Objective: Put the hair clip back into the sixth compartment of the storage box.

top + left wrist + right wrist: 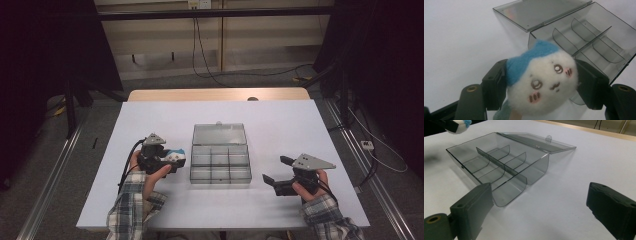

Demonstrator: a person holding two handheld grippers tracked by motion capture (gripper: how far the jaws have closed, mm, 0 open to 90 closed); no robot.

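Left gripper (541,85) clamps plush toy (541,82) just left of compartment box (220,165); right gripper (539,212) gapes empty. Lower toy squarely into one compartment before release

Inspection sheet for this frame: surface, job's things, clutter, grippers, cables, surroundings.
Surface: white table, bare around the work.
Job's things: plush toy, white with blue top; clear compartment box, lid open, compartments empty.
Clutter: nothing seen.
Grippers: left gripper shut on the plush toy beside the box; right gripper open, nothing between its jaws.
Cables: black cable trails from the left gripper.
Surroundings: floor cables behind the table, dark curtains at the sides.
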